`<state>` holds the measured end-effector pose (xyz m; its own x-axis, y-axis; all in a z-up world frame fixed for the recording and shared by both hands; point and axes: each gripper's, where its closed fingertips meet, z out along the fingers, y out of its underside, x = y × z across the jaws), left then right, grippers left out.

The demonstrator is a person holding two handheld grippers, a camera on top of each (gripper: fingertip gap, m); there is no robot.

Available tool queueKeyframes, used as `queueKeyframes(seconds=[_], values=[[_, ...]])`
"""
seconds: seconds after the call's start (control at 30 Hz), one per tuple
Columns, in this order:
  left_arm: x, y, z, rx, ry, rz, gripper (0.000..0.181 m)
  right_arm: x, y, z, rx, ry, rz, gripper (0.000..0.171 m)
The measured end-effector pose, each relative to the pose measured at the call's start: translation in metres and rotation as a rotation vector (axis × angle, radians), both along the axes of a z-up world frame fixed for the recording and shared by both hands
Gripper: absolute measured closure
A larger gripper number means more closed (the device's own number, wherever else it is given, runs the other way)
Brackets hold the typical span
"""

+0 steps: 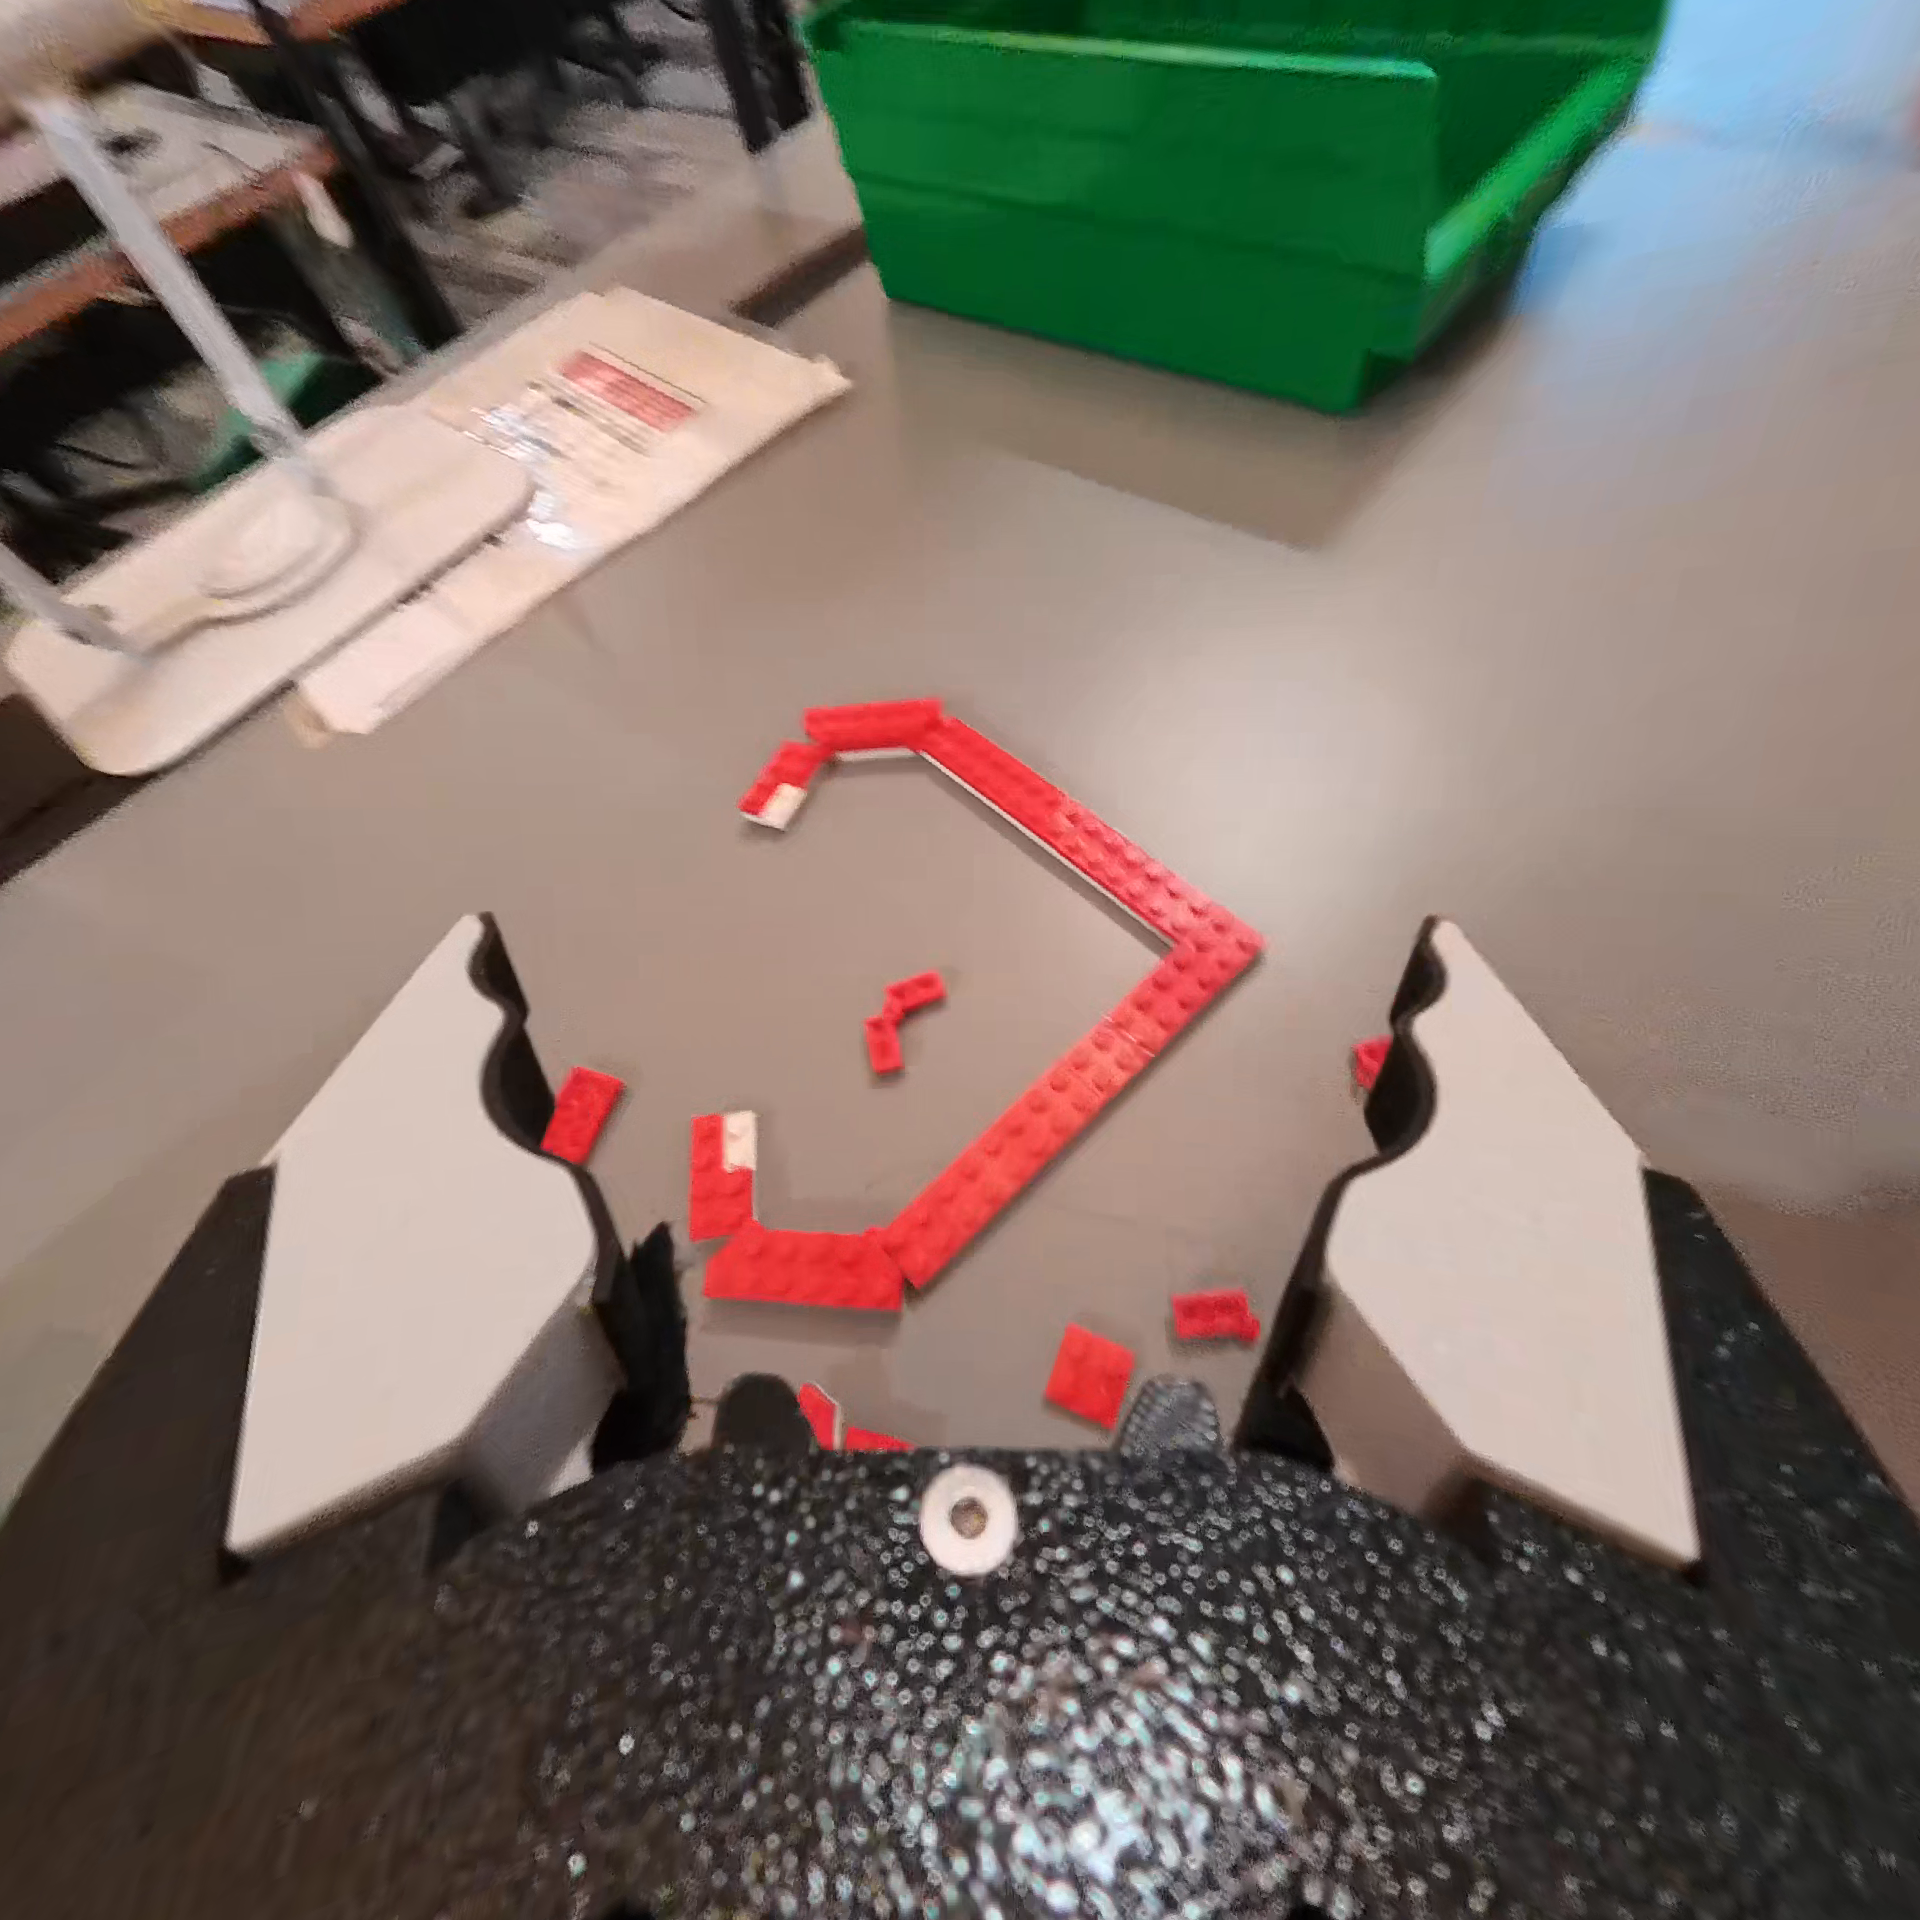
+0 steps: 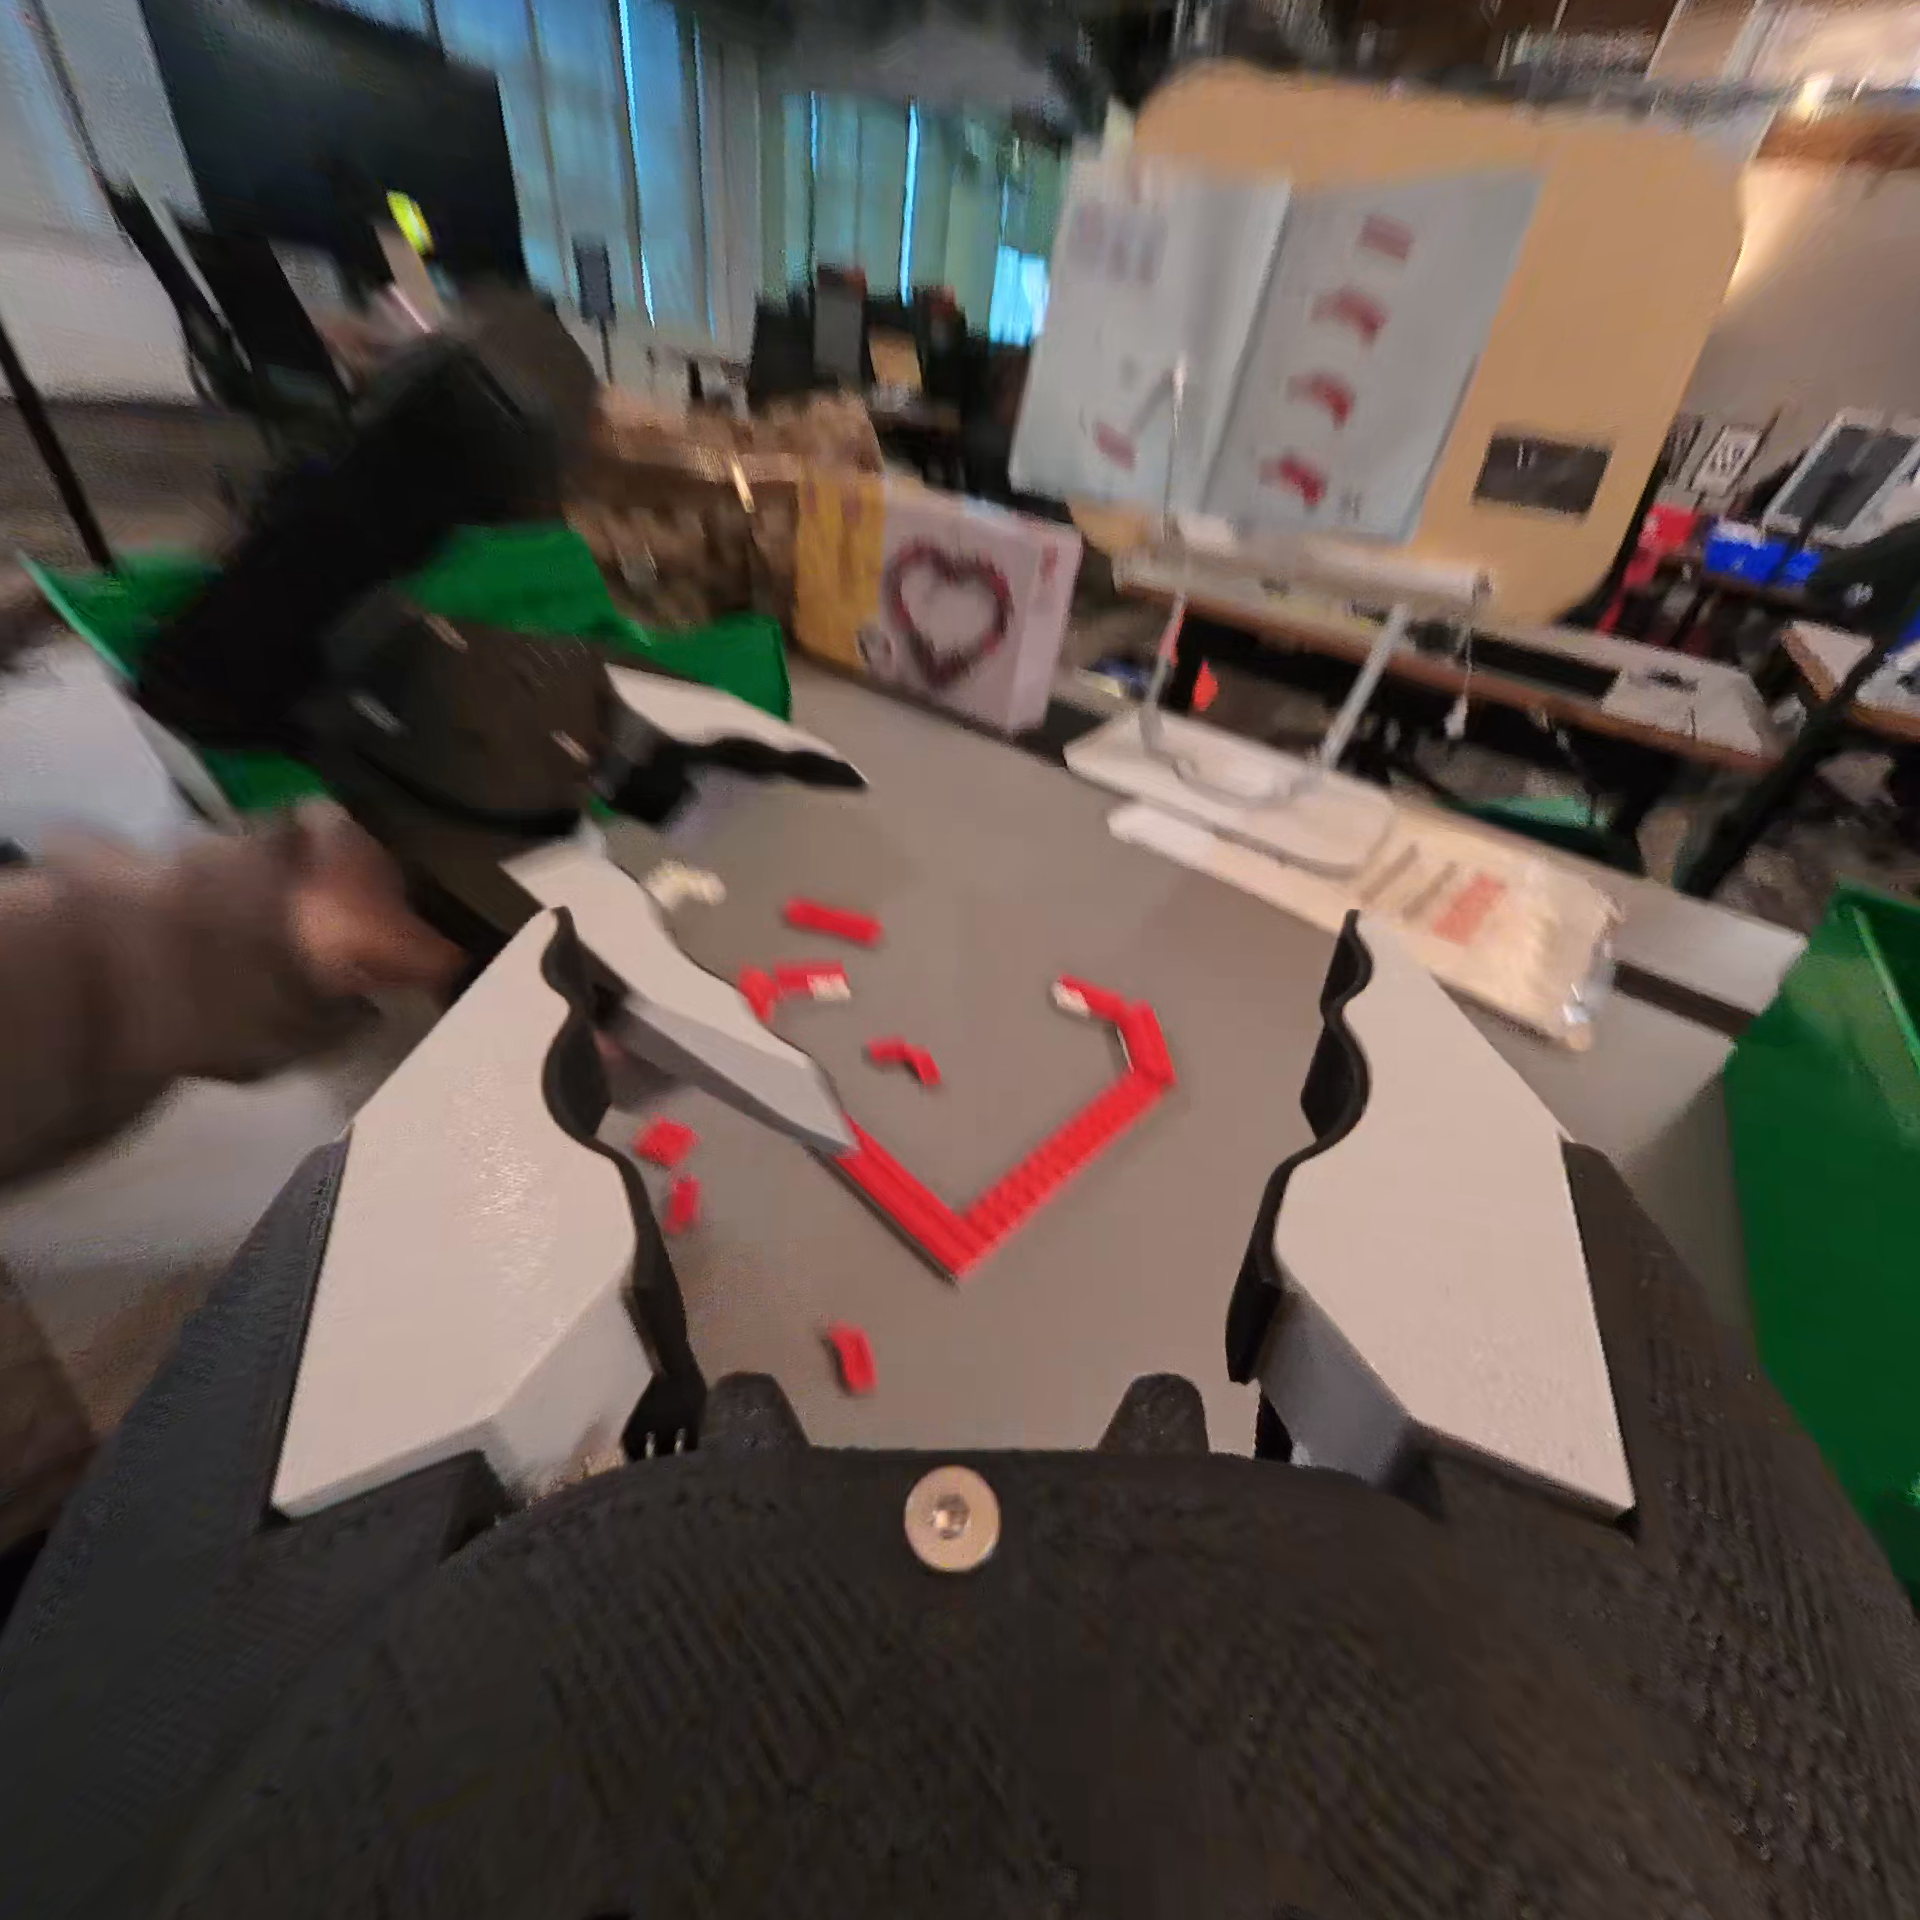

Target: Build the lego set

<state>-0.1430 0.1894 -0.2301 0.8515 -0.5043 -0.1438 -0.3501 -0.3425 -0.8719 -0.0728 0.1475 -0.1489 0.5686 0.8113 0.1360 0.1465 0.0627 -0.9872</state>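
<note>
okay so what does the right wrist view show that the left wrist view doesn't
Only the right wrist view shows the left tongs held in a person's hand, the open instruction booklet on its stand, and the white box with a heart picture.

Only the left wrist view shows the square red plate near its own open tongs.

Both show the red heart-shaped brick outline on the grey table, loose red pieces, and a green plastic bin.

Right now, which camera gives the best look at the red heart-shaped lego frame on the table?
The left wrist view: the red lego frame lies fully visible between the open fingers. In the right wrist view the frame is blurrier, and the left gripper covers one side.
</note>
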Motion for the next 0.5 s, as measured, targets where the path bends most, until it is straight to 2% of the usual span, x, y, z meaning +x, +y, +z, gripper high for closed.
queueKeyframes(seconds=[0.03, 0.1, 0.2, 0.33, 0.5], values=[[-0.002, 0.005, 0.007, 0.03, 0.015, 0.04, 0.024, -0.007, -0.011, 0.018, 0.021, 0.051, 0.015, 0.034], [-0.006, 0.014, 0.02, 0.082, 0.064, 0.121, 0.024, -0.024, -0.034, 0.046, 0.085, 0.093, 0.037, 0.033], [-0.009, 0.021, 0.037, 0.147, 0.135, 0.208, 0.024, -0.045, -0.055, 0.068, 0.186, 0.059, 0.033, 0.031], [-0.012, 0.025, 0.044, 0.165, 0.206, 0.26, 0.024, -0.058, -0.058, 0.075, 0.25, 0.005, -0.007, 0.031], [-0.017, 0.027, 0.048, 0.185, 0.295, 0.295, 0.024, -0.061, -0.053, 0.069, 0.205, 0.004, -0.016, 0.032]])
